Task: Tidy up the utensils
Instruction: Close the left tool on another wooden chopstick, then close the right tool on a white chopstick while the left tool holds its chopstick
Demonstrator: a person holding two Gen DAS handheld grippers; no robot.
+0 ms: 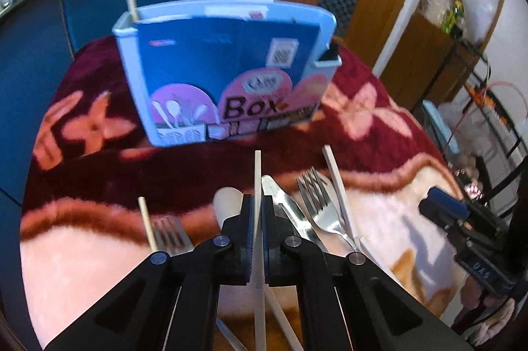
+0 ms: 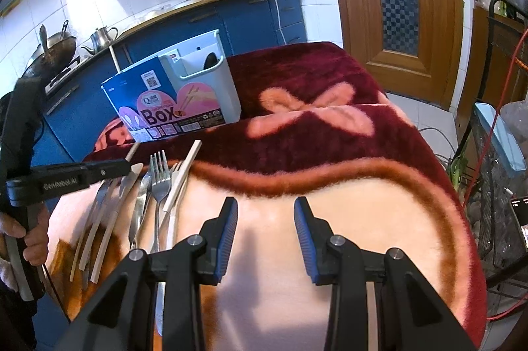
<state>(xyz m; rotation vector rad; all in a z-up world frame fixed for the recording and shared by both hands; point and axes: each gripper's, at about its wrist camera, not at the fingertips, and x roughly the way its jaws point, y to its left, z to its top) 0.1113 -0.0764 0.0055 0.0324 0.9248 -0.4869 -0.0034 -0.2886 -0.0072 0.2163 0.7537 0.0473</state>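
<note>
Left gripper (image 1: 258, 212) pinching white chopstick (image 1: 257, 172); right gripper (image 2: 265, 212) spread wide, holding nothing.

The left wrist view looks low along its gripper (image 1: 258, 212) toward the blue utensil box (image 1: 224, 70), close ahead. The right wrist view sits higher and farther back, facing the same box (image 2: 175, 96) and kitchen counter (image 2: 184, 11). Both share the box, scattered cutlery (image 2: 158, 186) and blanket-covered surface (image 2: 330, 153).
</note>
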